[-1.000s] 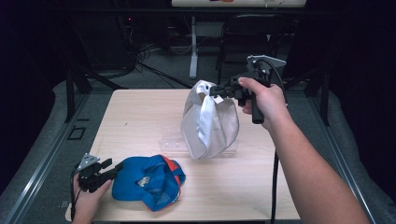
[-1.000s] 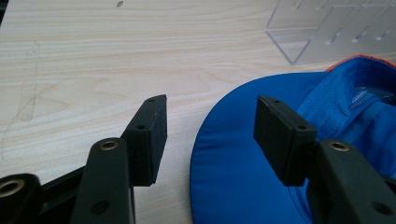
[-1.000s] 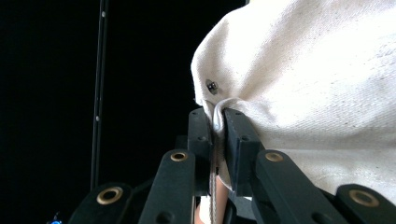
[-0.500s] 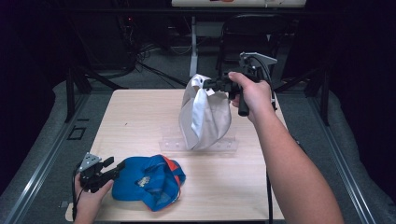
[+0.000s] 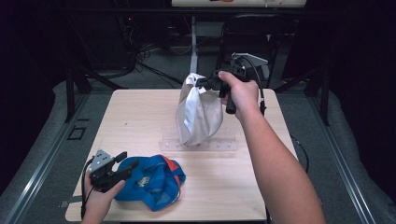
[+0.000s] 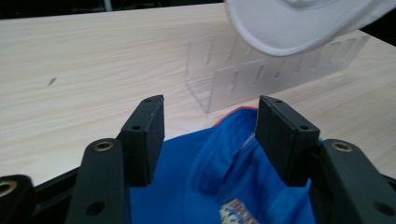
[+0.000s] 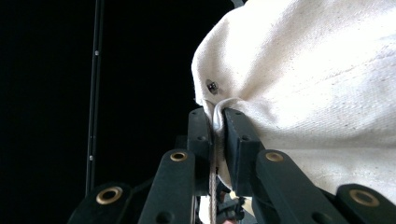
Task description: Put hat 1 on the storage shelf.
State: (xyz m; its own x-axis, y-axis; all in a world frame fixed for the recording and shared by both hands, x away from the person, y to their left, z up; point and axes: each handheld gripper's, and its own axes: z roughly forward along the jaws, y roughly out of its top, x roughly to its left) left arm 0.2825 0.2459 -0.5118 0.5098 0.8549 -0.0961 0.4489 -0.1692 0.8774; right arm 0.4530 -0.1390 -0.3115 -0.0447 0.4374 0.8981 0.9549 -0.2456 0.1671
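At seven o'clock on the table, the left gripper has just been spreading its jaws and stands wide over the blue cap, which lies loose (unhung, probably next). Toward twelve, the right gripper pinches the cream cap above the clear acrylic rack; neither is racked yet.

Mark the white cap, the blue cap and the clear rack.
white cap (image 5: 198, 114), high view, on the middle of its hanging crown.
blue cap (image 5: 154, 182), high view, on its blue crown.
clear rack (image 6: 243, 81), left gripper view, on its slotted front wall.
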